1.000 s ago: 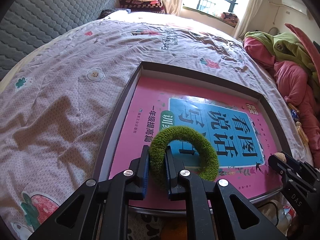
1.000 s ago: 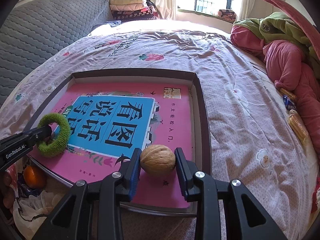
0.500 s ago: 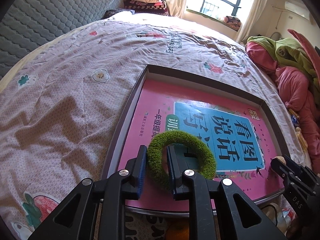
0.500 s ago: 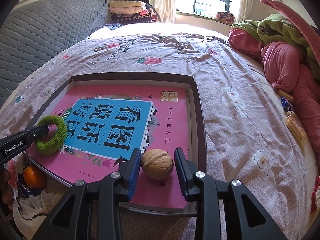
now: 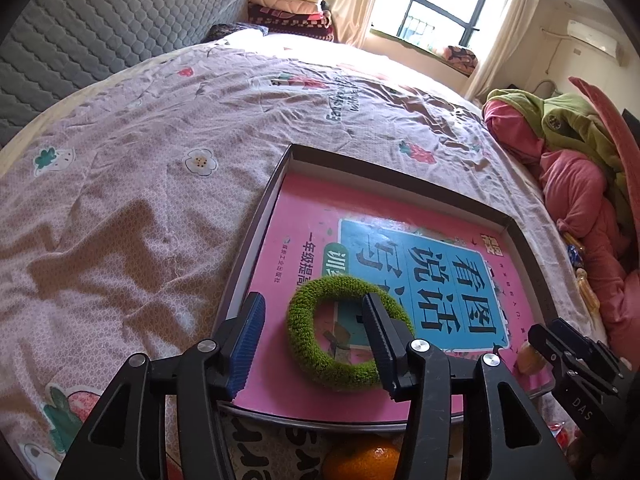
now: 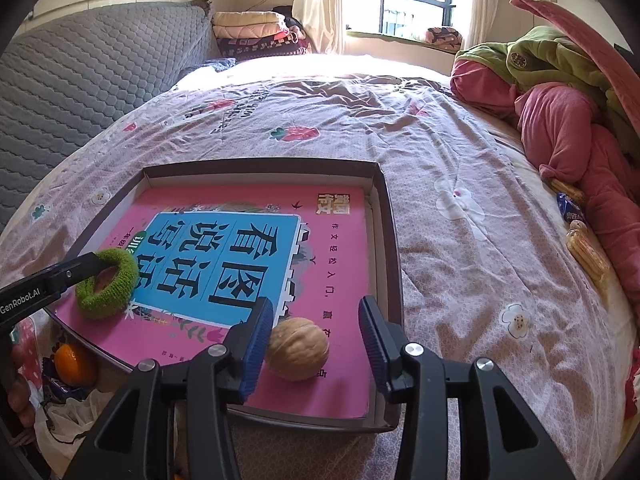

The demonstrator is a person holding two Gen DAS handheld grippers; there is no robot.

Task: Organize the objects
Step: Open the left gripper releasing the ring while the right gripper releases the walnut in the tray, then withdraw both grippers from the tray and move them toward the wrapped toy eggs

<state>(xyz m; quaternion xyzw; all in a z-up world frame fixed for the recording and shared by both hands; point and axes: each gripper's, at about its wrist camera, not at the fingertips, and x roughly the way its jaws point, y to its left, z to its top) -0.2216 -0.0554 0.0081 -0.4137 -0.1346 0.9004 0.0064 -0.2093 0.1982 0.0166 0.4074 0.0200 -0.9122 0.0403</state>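
Note:
A green fuzzy ring (image 5: 304, 332) lies flat on the pink book (image 5: 304, 220) inside a shallow dark-rimmed box (image 5: 400, 178) on the bed. My left gripper (image 5: 314, 340) straddles the ring's left band, its right finger inside the hole. Its jaws are opening and the pads stand off the ring. A walnut (image 6: 297, 348) rests on the same book (image 6: 340, 280) near the box's front right corner, between the fingers of my right gripper (image 6: 316, 340). Those jaws are opening too, with a clear gap on the walnut's right side. The ring (image 6: 106, 284) also shows in the right wrist view.
An orange (image 5: 360, 460) lies below the box's near edge, beside a white bag (image 6: 68, 416). Pink and green clothes (image 6: 560, 120) are piled on the bed's right side, with corn cobs (image 6: 588, 248) beside them. A grey quilted headboard (image 6: 80, 80) runs along the left.
The left jaws let go of the green ring and spread wide, and the ring now lies flat on the book. The right jaws widened away from the walnut.

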